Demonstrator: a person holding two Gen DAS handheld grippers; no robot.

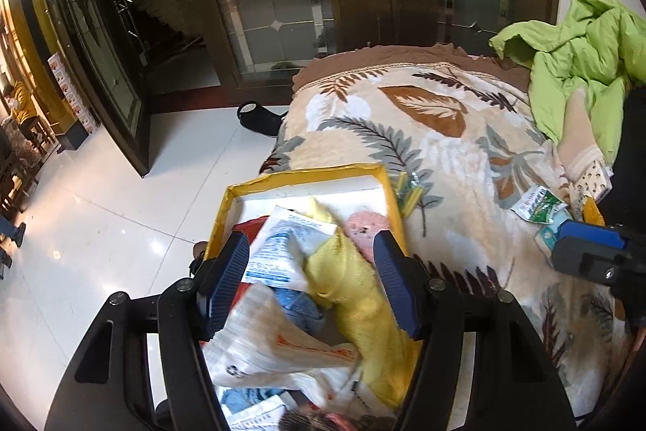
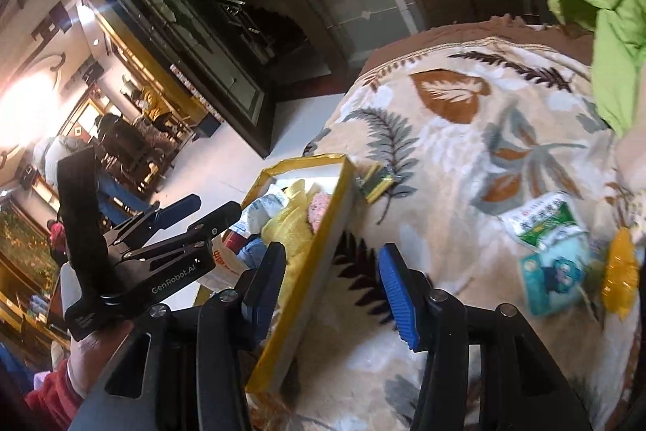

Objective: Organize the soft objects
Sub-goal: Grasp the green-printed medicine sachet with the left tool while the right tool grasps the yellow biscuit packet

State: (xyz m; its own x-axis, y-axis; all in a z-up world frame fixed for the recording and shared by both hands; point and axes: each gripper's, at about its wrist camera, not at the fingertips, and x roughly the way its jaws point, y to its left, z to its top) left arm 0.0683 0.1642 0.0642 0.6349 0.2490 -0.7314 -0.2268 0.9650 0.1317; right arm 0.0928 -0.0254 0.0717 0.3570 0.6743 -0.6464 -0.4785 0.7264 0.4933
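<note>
Left gripper (image 1: 311, 281) is spread wide and empty, hovering right over the yellow-rimmed box (image 1: 307, 173) that sits at the near left edge of the leaf-print blanket (image 1: 424, 116). Between its pads you can see what's already in there: a yellow cloth (image 1: 355, 277), a white printed pouch (image 1: 282, 249), something pink and knitted (image 1: 363, 225), plus a white plastic bag (image 1: 278, 354) at the near end.

Right gripper (image 2: 333, 285) is also spread with nothing in it, straddling the box's right wall.

So I'd say the job is past halfway, since the box looks pretty full. Still loose on the blanket: green-and-white sachets (image 2: 543, 223), a teal packet (image 2: 553, 279) and an orange thing (image 2: 617, 269) toward the right edge, some small yellow-green packets (image 1: 410, 192) just beside the box, and a lime green garment (image 1: 577, 63) at the far right corner.
</note>
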